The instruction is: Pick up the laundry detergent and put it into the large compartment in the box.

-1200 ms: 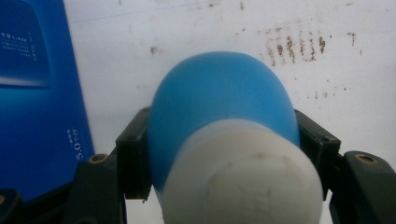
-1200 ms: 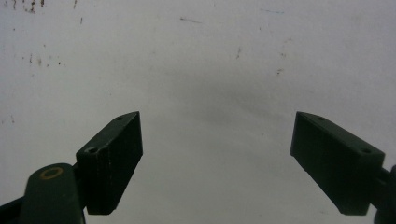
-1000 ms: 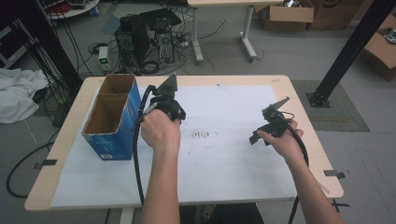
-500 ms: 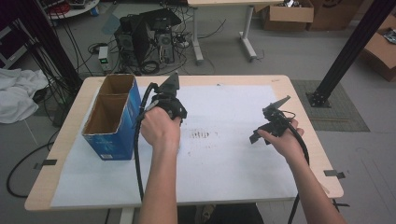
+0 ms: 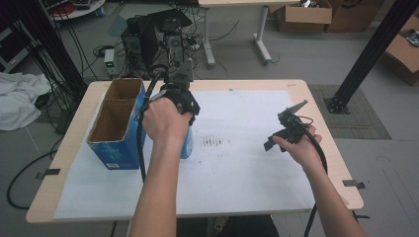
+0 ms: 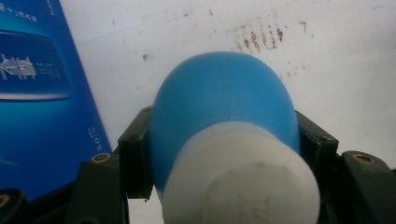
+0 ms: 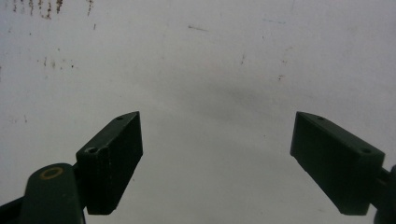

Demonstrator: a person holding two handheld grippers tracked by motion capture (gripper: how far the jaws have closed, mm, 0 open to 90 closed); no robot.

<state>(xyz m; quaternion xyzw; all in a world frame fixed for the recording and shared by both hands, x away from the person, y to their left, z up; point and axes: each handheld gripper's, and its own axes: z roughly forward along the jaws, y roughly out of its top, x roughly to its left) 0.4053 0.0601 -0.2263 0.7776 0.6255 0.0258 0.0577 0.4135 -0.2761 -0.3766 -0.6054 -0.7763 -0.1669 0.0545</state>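
While the left gripper (image 6: pixel 224 154) clamps the blue-and-white bottle (image 6: pixel 224 140) just beside the open blue box (image 5: pixel 116 128) — grasp made, placing inside seemingly left — the right gripper (image 7: pixel 224 163) hangs spread and empty over the white table cover (image 5: pixel 247 173).

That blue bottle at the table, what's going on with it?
A person at the table holds a gripper in each hand. The left gripper is shut on a blue bottle with a white cap, just beside the open blue cardboard box. The right gripper hangs open above the white sheet, holding nothing.
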